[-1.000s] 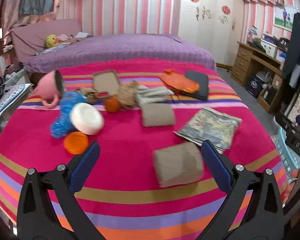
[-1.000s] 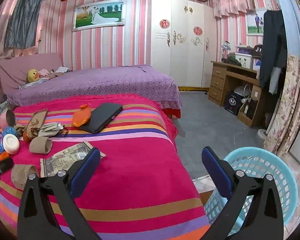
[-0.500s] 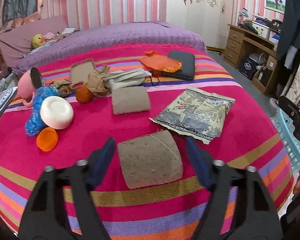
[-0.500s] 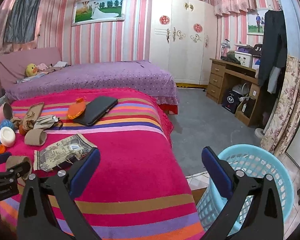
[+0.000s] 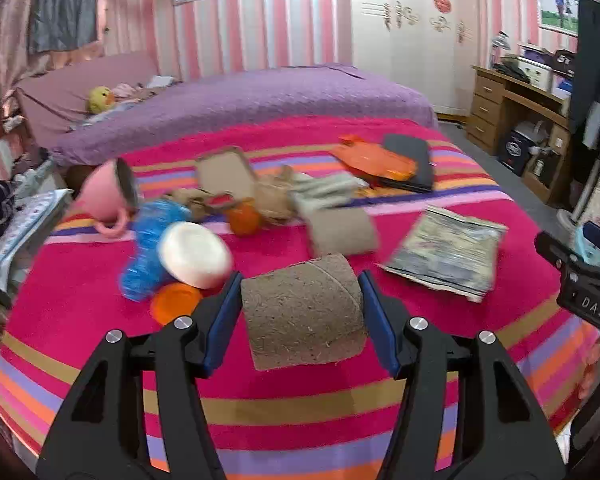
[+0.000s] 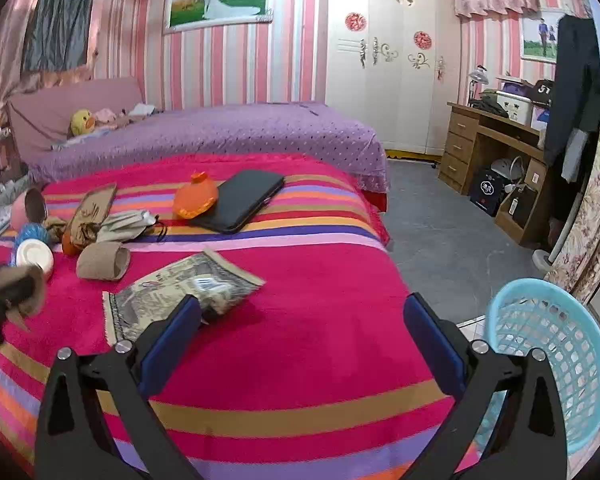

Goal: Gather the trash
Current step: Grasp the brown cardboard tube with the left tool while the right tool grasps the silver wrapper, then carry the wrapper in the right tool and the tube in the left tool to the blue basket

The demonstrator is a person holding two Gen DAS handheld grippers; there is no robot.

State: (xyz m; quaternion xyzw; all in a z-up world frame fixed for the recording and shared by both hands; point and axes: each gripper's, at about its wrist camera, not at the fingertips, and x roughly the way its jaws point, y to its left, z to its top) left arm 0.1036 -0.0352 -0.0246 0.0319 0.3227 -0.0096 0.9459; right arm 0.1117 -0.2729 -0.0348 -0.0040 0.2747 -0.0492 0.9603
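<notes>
The left gripper (image 5: 300, 312) clamps a brown cardboard tube (image 5: 304, 312) between its blue pads and holds it above the near edge of the striped blanket (image 5: 300, 408); its jaws have just been closing onto the tube. The right gripper (image 6: 302, 336) is released and holds nothing, hovering over the blanket's near right corner, its left finger just beside a crumpled snack wrapper (image 6: 180, 292). A light blue basket (image 6: 548, 360) stands on the floor just off the blanket's right edge; its inside is mostly hidden, so whether it holds anything cannot be told. The collecting looks barely begun: one tube is picked up but not yet dropped in. Still lying on the blanket are a second tube (image 6: 104, 260) towards the middle, the wrapper, and near the left edge a white bowl (image 5: 196, 256), an orange lid (image 5: 176, 304), a blue crinkled bag (image 5: 148, 248) and a pink cup (image 5: 108, 196). A dark laptop (image 6: 244, 196) sits near the far edge
</notes>
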